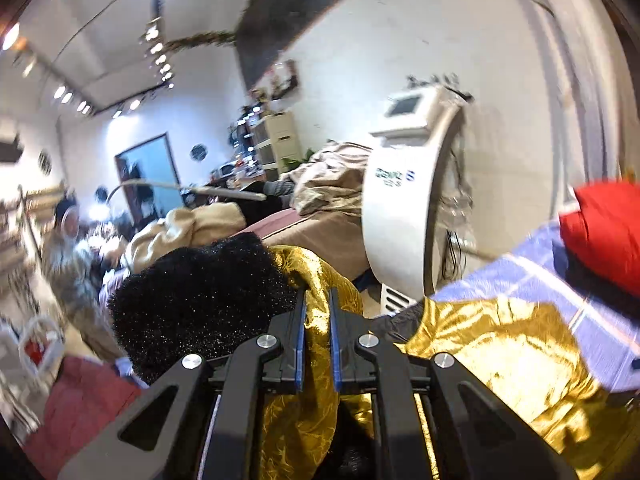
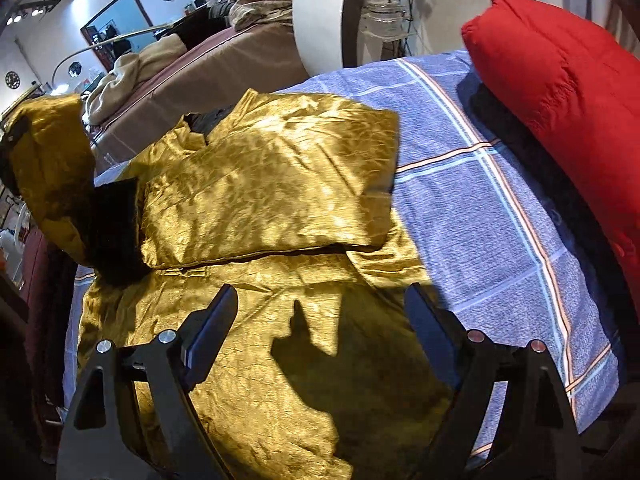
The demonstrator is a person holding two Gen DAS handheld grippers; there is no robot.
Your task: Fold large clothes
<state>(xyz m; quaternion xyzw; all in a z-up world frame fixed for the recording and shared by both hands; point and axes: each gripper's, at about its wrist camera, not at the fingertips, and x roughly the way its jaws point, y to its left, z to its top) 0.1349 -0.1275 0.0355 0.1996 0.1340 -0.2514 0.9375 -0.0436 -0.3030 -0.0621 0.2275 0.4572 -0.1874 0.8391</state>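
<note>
Nearest in the left wrist view, the left gripper (image 1: pixel 318 312) has its 2 fingers clamped on a bunched fold of the gold jacket (image 2: pixel 272 184), with the black fuzzy cuff (image 1: pixel 200 304) bulging just beside the left finger; the grip sits right behind the cuff, which suggests it is a sleeve end, held there so the whole sleeve follows the hand. In the right wrist view that sleeve (image 2: pixel 52 168) hangs lifted at the far left edge, clear of the bed, probably on its way across the body for the next fold. The right gripper (image 2: pixel 320 308) hovers above the jacket's near hem with its fingers wide apart and nothing between them, casting a shadow on the cloth; it looks placed to pin or smooth the body while the sleeve travels. The jacket itself lies spread on the blue checked bedsheet (image 2: pixel 480 208), its right-hand side already folded inward over the chest. A red puffy garment (image 2: pixel 560 92) lies along the sheet's right edge, well apart from the fold line, so it should not interfere. Beyond the bed stands a white machine (image 2: pixel 324 20), close to the far edge, and a second bed (image 2: pixel 224 68) heaped with beige bedding lies further back.
</note>
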